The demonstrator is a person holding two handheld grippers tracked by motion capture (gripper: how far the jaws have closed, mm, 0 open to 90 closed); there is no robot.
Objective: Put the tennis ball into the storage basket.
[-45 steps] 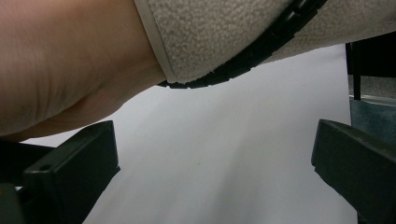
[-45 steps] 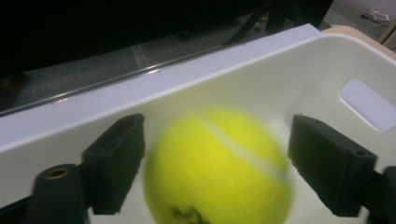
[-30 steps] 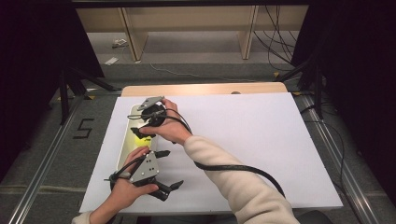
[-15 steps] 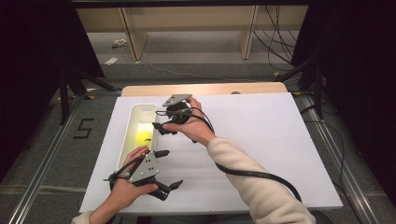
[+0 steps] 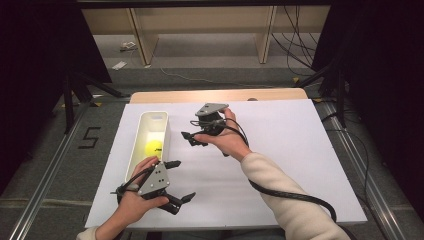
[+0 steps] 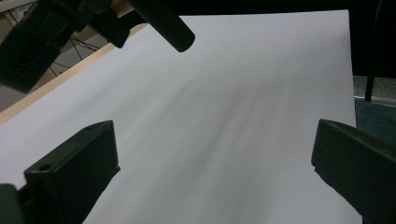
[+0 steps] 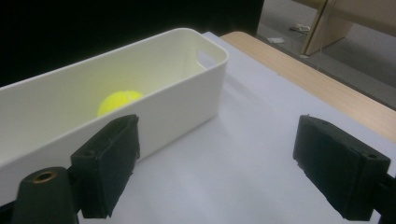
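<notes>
One yellow fuzzy tennis ball sits inside one long white plastic bin, left of right gripper. Both grippers' fingers apart, empty; left gripper over desk.

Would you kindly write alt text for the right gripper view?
A yellow ball lies inside a long white bin on a white table sheet. The open right tongs frame the view, holding nothing, beside the bin's outer wall.

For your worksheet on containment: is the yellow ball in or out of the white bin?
In: the ball lies on the floor of the bin, below its walls.
</notes>
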